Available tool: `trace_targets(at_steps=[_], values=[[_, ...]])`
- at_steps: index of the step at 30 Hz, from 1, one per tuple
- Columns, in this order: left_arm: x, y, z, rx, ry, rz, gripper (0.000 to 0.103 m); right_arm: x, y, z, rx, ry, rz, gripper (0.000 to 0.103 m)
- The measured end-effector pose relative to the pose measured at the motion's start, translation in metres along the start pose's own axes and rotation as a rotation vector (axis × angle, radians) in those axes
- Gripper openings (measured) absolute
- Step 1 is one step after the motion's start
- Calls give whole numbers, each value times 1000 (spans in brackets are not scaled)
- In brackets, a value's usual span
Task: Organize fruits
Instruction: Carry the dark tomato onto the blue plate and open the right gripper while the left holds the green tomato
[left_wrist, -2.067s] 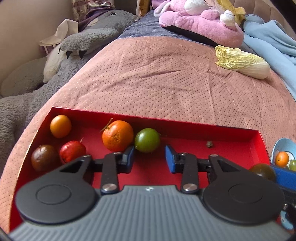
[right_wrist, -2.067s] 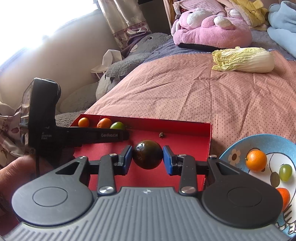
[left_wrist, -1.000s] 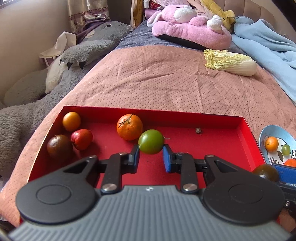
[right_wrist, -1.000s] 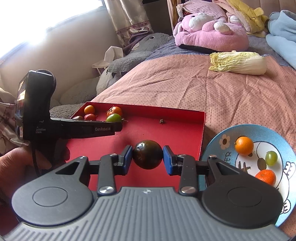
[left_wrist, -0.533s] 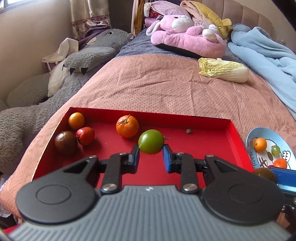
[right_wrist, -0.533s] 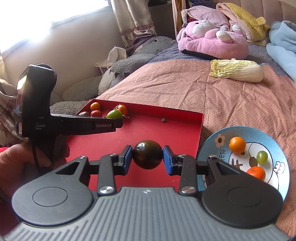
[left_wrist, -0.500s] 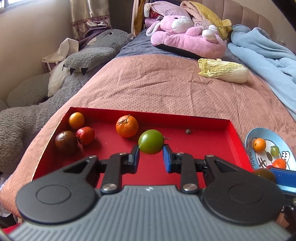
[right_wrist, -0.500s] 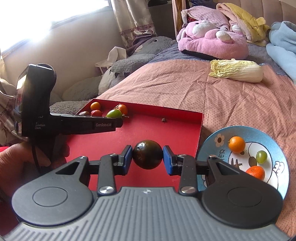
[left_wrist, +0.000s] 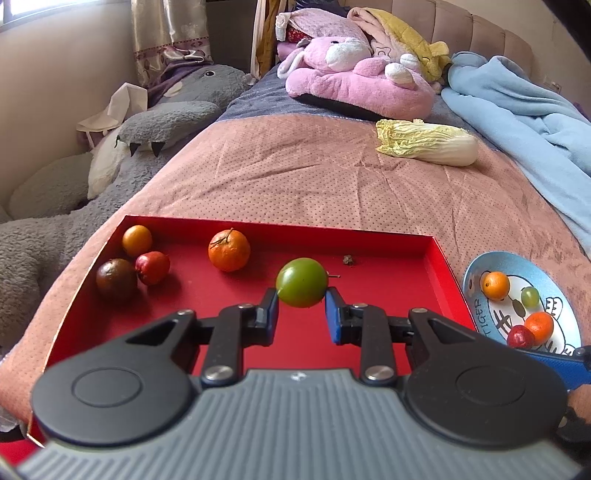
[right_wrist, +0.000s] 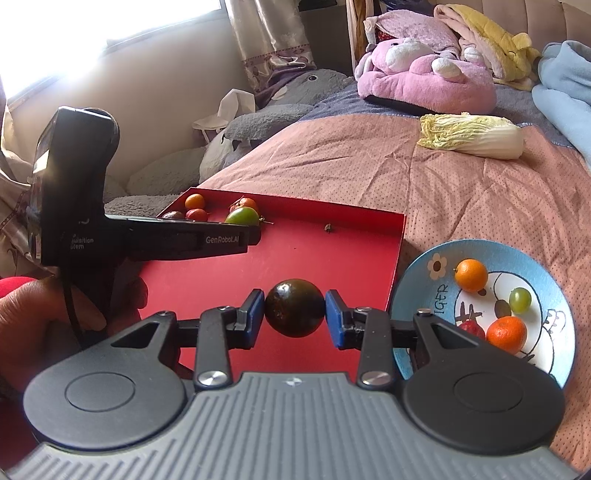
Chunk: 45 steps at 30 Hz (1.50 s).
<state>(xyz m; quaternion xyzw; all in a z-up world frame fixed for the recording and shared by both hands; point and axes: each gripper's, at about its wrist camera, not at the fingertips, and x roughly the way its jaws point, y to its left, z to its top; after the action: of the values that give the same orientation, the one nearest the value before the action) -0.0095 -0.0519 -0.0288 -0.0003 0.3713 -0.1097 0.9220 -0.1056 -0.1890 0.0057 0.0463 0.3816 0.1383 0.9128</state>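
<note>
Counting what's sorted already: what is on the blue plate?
On the blue plate: two oranges, a green grape and a red fruit partly hidden by the right gripper; its near edge is covered.

The middle and right of the red tray (left_wrist: 439, 258) lie bare but for a small dark speck (left_wrist: 347, 260) near the far wall, so a claw could pass there. Four fruits crowd the tray's left end: a small orange (left_wrist: 137, 240), a red fruit (left_wrist: 152, 267), a brown fruit (left_wrist: 116, 279) and a mandarin (left_wrist: 229, 250). The blue plate (right_wrist: 436, 258), just beside the tray's right wall, has free room on its left half only. Beyond, the bed (left_wrist: 314, 184) lies open up to the cabbage (left_wrist: 424, 143).
</note>
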Motion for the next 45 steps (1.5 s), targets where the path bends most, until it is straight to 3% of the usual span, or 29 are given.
trace_targets(at_steps=[22,45], values=[[9,-20,3,29,7,0,30,-17,-29,-8,68,-42,6,42],[10,-47,1,67,2,-30,30,-45,-81,-25,156,-73,-90,42]])
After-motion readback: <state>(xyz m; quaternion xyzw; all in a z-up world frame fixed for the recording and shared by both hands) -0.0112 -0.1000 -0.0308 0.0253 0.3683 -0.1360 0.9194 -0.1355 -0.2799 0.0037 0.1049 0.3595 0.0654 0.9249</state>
